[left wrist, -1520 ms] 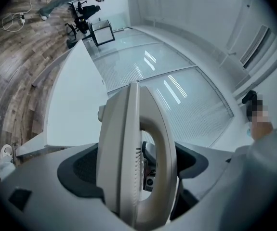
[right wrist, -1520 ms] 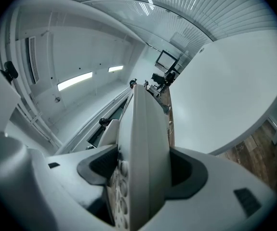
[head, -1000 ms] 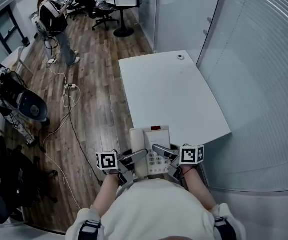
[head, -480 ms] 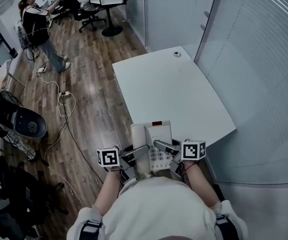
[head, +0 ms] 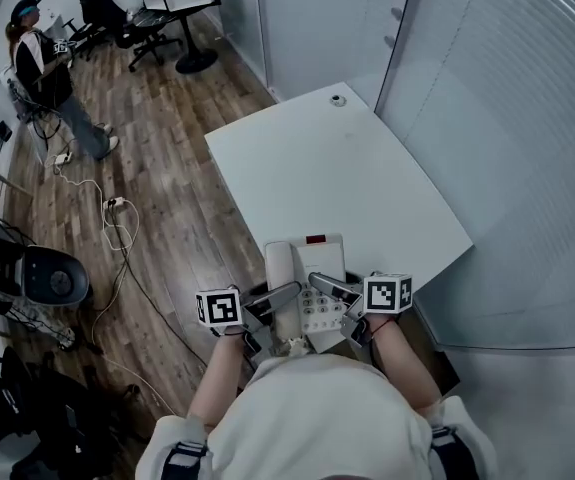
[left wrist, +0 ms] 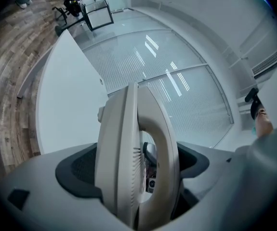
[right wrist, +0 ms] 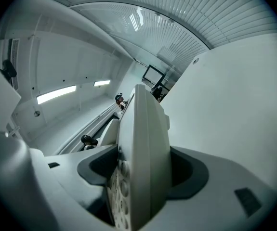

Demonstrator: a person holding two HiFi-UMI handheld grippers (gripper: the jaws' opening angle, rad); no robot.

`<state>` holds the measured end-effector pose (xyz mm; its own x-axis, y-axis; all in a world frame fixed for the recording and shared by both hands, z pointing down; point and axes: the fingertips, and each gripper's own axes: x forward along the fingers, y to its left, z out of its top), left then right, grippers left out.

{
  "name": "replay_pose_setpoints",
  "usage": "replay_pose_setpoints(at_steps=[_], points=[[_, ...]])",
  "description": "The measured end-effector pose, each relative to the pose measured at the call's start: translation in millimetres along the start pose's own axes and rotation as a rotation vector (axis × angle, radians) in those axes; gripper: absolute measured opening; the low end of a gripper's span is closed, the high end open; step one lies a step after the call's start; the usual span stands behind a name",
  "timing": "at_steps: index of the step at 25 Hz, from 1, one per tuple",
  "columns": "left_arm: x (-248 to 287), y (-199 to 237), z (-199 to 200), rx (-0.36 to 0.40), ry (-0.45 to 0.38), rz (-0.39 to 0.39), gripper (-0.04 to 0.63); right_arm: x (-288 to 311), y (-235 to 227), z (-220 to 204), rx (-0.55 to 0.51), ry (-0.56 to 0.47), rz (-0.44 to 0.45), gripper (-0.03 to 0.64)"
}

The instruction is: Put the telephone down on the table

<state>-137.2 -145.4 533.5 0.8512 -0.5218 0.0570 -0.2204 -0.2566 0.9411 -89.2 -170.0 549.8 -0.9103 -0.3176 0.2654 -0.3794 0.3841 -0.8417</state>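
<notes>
A pale desk telephone [head: 307, 273] with its handset on the left and keypad on the right is held up between my two grippers, at the near end of the white table [head: 337, 178]. My left gripper [head: 275, 303] is shut on the handset side [left wrist: 133, 148], its dark pads pressed on both faces. On the keypad side [right wrist: 140, 153], my right gripper [head: 329, 293] is clamped on the body's edge. Whether the telephone's base touches the table is hidden.
A small round fitting [head: 338, 99] sits at the table's far end. Glass walls [head: 487, 118] run along the right. On the wood floor to the left lie cables [head: 117, 213]; a person [head: 42, 63] and office chairs [head: 157, 18] stand further back.
Both grippers have carried the telephone forward, toward the table; its far end now overlaps the table's near edge more. The grips have not changed.
</notes>
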Motion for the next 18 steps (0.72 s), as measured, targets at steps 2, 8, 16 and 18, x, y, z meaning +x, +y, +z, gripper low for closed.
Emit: replay_pose_setpoints(at_steps=[2, 8, 16, 18], points=[[1.5, 3.4, 2.9, 0.016, 0.021, 0.001, 0.433, 0.6, -3.5, -0.2, 0.014, -0.020, -0.016, 0.301], [19.2, 18.7, 17.1, 0.040, 0.075, 0.018, 0.436, 2.8, -25.3, 12.5, 0.076, -0.073, -0.027, 0.301], [38.9, 30.3, 20.6, 0.012, 0.070, 0.038, 0.436, -5.0, -46.4, 20.5, 0.140, -0.085, -0.032, 0.299], [47.7, 34.3, 24.0, 0.007, 0.056, 0.049, 0.436, -7.5, -54.8, 26.6, 0.160, -0.084, -0.025, 0.296]])
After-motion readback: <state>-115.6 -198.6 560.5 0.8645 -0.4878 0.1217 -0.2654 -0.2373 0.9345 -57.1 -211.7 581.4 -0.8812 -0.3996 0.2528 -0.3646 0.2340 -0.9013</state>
